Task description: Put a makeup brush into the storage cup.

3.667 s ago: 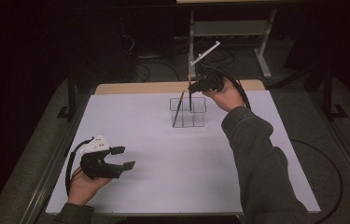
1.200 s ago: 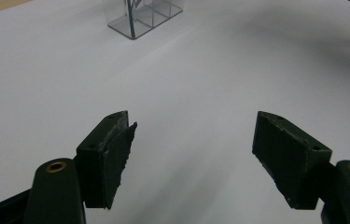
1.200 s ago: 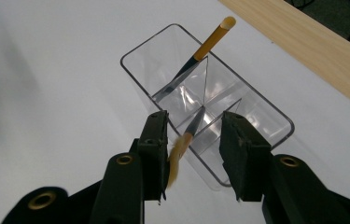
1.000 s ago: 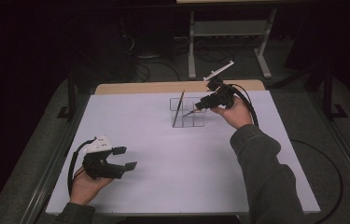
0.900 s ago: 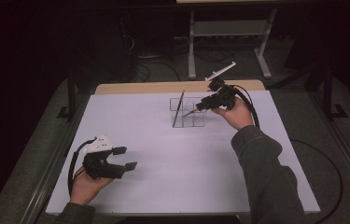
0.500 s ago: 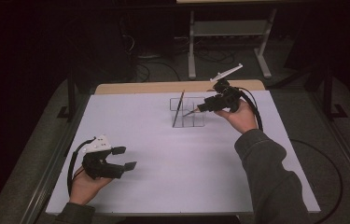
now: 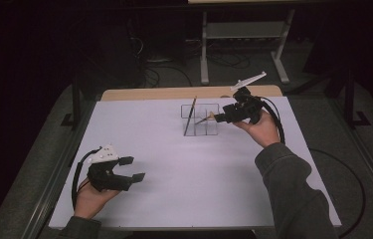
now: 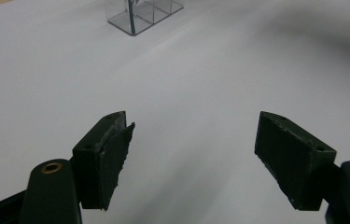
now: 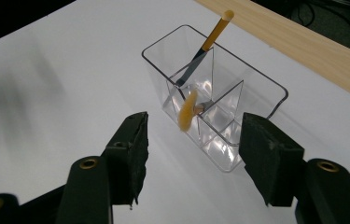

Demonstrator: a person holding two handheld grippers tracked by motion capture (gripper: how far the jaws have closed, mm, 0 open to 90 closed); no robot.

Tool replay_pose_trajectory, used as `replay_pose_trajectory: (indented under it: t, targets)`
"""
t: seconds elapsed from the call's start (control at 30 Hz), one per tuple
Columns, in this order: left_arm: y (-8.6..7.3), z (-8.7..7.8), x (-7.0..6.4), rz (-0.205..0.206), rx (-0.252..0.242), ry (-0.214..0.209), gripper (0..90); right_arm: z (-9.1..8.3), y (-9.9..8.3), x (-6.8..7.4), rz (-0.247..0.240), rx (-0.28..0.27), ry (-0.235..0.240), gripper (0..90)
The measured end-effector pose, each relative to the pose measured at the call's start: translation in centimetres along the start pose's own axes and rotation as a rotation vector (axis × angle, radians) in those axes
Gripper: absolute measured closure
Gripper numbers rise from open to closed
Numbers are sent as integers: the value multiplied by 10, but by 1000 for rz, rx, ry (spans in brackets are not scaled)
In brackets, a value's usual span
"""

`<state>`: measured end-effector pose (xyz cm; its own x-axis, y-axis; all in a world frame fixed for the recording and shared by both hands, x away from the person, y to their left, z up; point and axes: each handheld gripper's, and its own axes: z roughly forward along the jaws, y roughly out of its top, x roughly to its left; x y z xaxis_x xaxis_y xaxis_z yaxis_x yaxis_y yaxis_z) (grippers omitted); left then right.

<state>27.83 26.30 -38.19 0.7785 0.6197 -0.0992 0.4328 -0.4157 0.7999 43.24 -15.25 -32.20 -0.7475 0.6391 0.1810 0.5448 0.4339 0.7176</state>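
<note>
The right gripper view shows the divided clear organizer (image 9: 219, 116) holding two yellow-handled tools (image 9: 210, 42). The right gripper (image 9: 191, 149) hovers just before it, jaws wide. The left gripper (image 7: 129, 169) gapes wide too, well apart on the worktop (image 7: 199, 169).

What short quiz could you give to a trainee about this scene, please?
1. True or false: the right gripper is shut on a tool handle.
2. How many yellow-handled tools stand in the clear organizer? A one; B two; C four.
3. Fill in: over the white table, the jaws of the left gripper stand ___.

Key: 1 false, its jaws stand apart with nothing between them; 2 B; 3 open.
</note>
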Motion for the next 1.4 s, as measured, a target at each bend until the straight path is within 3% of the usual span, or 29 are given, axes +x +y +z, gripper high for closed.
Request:
replay_pose_trajectory:
  t: [0.5, 1.4]
  targets:
    - [1, -1, 0, -9, -11, 2, 230, -13, -18, 0, 11, -42, 2, 356]
    - [-2, -1, 3, -17, -21, 19, 211, -27, -72, -4, 51, -83, -6, 274]
